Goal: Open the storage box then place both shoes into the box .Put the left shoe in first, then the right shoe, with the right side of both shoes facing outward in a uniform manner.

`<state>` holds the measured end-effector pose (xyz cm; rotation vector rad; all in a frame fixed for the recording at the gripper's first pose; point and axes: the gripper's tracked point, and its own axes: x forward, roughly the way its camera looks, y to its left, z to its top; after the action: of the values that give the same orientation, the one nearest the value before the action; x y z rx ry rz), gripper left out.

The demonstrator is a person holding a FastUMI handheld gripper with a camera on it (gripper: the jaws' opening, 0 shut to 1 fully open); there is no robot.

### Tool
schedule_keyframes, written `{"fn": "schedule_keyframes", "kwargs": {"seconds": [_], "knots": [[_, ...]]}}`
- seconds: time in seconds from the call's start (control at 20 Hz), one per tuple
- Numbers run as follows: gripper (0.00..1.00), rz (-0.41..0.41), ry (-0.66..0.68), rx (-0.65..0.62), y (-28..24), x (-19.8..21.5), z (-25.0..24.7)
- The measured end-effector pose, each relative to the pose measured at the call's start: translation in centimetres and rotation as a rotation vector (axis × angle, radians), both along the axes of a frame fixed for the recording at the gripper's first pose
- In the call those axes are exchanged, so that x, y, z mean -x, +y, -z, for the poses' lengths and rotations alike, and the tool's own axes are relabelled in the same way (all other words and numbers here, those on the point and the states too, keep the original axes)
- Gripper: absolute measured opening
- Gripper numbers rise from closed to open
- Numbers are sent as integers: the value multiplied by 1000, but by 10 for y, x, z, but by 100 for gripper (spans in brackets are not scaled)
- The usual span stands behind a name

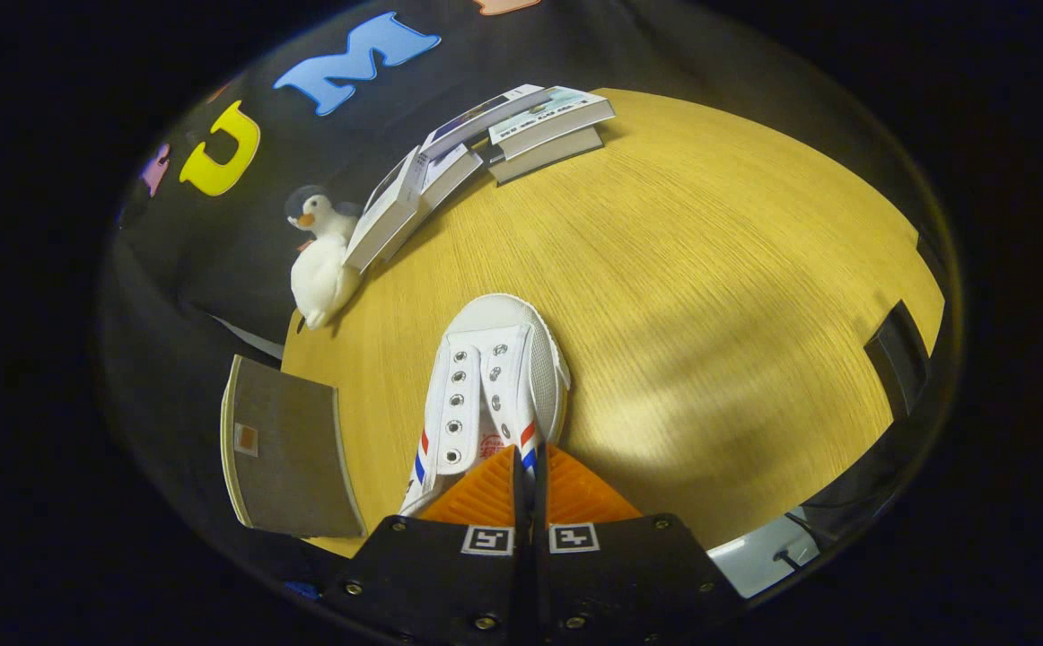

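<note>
A white canvas shoe with red and blue side stripes and empty eyelets points toe-first away from me over the wooden table. My gripper is shut on the shoe's right side wall near the opening, and the thin edge of the upper is pinched between both fingers. The heel end is hidden behind the fingers. The shoe seems to hang a little above the tabletop. A grey fabric storage box lies to the left of the shoe at the table's left edge. I cannot tell whether it is open.
A white penguin plush sits at the table's far left corner beside a leaning row and stack of books. A dark object stands at the table's right edge. Bare wood stretches ahead and to the right of the shoe.
</note>
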<state>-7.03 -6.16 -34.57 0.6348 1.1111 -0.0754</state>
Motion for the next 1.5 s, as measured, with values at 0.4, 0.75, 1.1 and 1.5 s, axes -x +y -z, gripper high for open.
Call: {"fn": "schedule_keyframes", "kwargs": {"seconds": [0.4, 0.75, 1.1, 1.5], "knots": [[0, -23, -104, -107, 66, -27, -65], [0, -86, -191, -143, 142, -60, -115], [0, -195, -260, -185, 233, -79, -158], [0, -301, -233, -131, 309, -72, -132]]}}
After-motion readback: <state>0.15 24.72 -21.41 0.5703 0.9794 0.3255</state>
